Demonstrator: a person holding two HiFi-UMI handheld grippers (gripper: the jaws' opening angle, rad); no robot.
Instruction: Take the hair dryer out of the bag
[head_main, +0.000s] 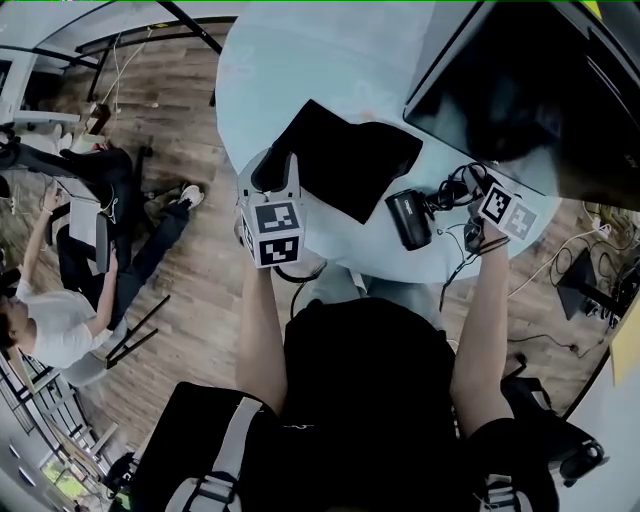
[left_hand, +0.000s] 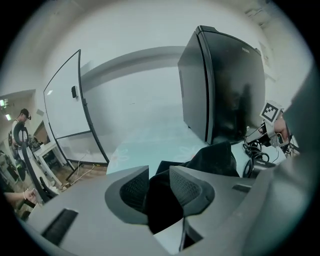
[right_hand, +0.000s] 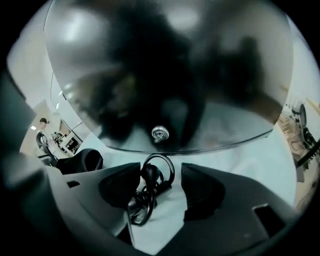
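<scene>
A black hair dryer (head_main: 409, 219) lies on the round pale table (head_main: 300, 70), outside the flat black bag (head_main: 345, 155), which is to its left. Its black cord (head_main: 452, 192) is coiled to the right. My left gripper (head_main: 275, 168) is at the bag's near left edge. In the left gripper view its jaws (left_hand: 159, 185) stand slightly apart with a fold of bag (left_hand: 215, 157) fabric loose between them. My right gripper (head_main: 472, 190) is over the cord. In the right gripper view it (right_hand: 160, 187) is open wide, the cord (right_hand: 149, 192) lying on the table between the jaws, nearer the left one.
A large dark monitor (head_main: 540, 80) stands at the table's back right, close ahead of my right gripper (left_hand: 271, 112); its glossy underside (right_hand: 160, 75) fills the right gripper view. A person (head_main: 60, 320) sits to the left on the wooden floor (head_main: 190, 330). A whiteboard (left_hand: 65, 100) stands further off.
</scene>
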